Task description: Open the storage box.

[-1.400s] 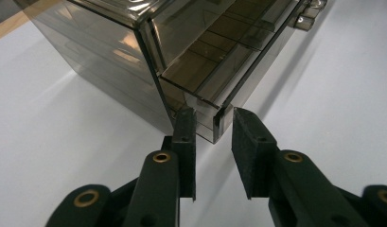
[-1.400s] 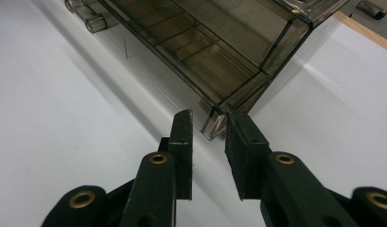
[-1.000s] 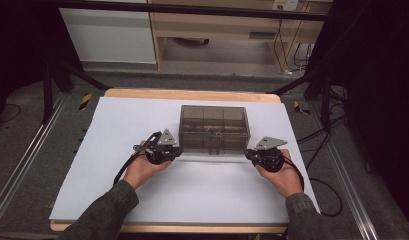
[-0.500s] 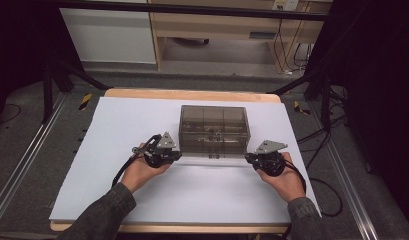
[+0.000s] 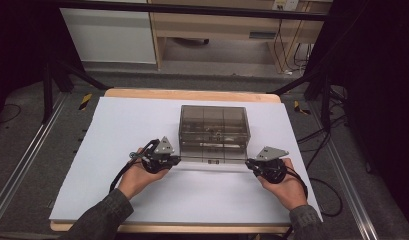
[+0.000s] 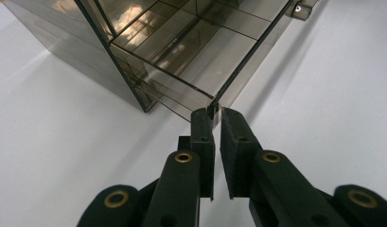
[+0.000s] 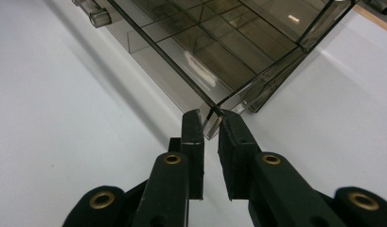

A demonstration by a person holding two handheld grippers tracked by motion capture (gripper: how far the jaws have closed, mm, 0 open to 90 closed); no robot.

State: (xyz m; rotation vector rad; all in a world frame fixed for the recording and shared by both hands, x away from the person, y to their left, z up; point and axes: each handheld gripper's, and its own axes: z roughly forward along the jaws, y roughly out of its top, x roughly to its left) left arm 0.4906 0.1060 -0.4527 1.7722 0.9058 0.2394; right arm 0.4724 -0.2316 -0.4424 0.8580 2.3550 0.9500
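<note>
A smoke-tinted transparent box (image 5: 214,132) is seen in the high view near the middle of the white worktop (image 5: 117,130), its long front side facing the person. It is divided into compartments by inner walls, and a thin lid panel appears to project from its front edge towards the person, though this is hard to make out from above.

What the high view leaves vague is supplied by the two gripper views. In the left gripper view, the left gripper (image 6: 214,116) is shown with its jaws nearly together, clamped on a corner of that thin tinted panel of the box (image 6: 181,52); only a narrow slit is left between the black pads. A small clear latch tab is visible at the top right of this view. In the right gripper view, the right gripper (image 7: 211,118) is likewise closed on the opposite corner of the panel of the box (image 7: 219,42), with the edge pinched between its jaws, and a clear tab is seen at the top left.

In the high view, the left gripper (image 5: 176,160) is held at the box's front left corner and the right gripper (image 5: 249,163) at its front right corner. Both forearms are brought in from the bottom edge, the hands held low over the worktop and the jaws pointed inwards towards each other.
</note>
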